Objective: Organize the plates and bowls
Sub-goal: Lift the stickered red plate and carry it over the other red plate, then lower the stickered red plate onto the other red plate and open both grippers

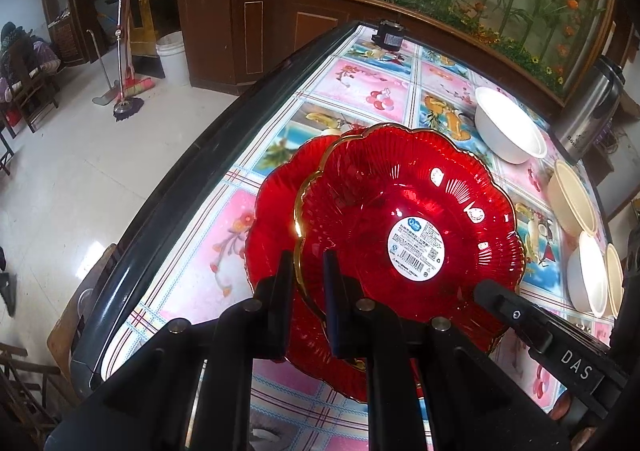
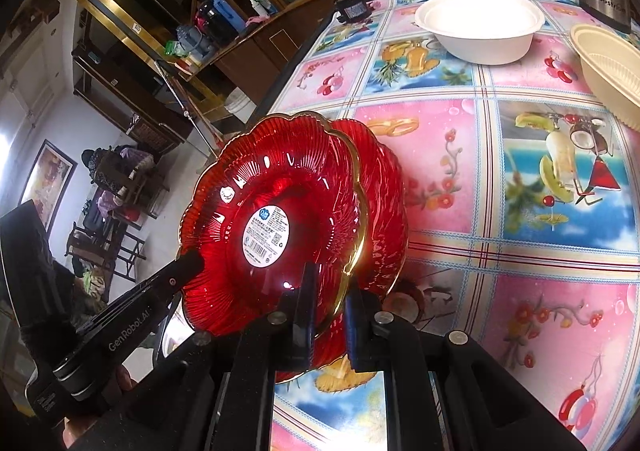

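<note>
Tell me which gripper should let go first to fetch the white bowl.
Probably right: both the right gripper and left gripper clamp the top red plate, but the white bowl lies on the right's side.

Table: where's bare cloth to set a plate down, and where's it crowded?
Free: the tablecloth stretch between the red plates and the white bowl, and the near cloth right of the plates. Crowded: the right edge, where cream bowls line up below the white bowl beside a steel flask.
</note>
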